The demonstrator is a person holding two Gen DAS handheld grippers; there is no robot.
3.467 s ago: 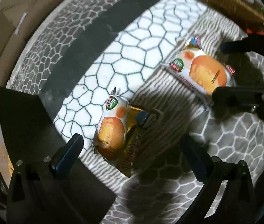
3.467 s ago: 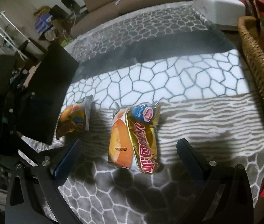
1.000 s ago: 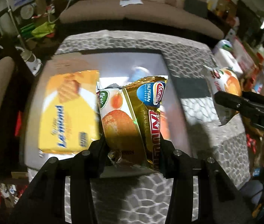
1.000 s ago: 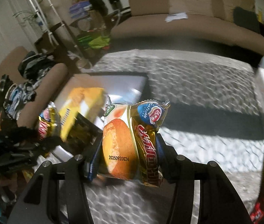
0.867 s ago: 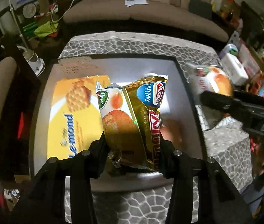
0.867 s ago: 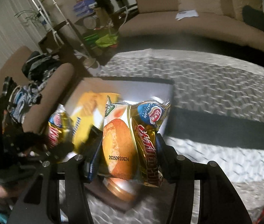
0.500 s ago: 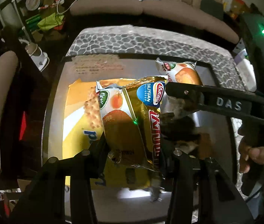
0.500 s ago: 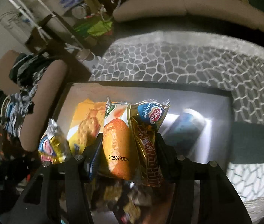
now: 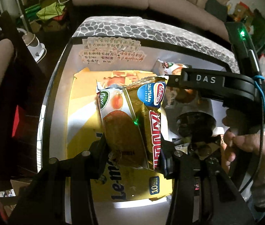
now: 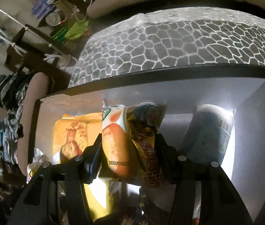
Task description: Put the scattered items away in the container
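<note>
Left wrist view: both grippers (image 9: 132, 155) (image 10: 128, 159), each pinching snack packets (image 9: 130, 123) (image 10: 130, 142), have descended into the box (image 9: 57, 78); release is due.

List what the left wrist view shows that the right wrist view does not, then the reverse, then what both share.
Left wrist view only: the right gripper seen from outside, its "DAS" label, the hand holding it, a paper note stuck on the box's far wall, and the left gripper shut on two snack packets.

Right wrist view only: a dark cylindrical can lying in the box's right part, and the right gripper's own two packets seen up close between its fingers.

Both: the black-rimmed box, the yellow biscuit pack in it, the patterned cloth.
</note>
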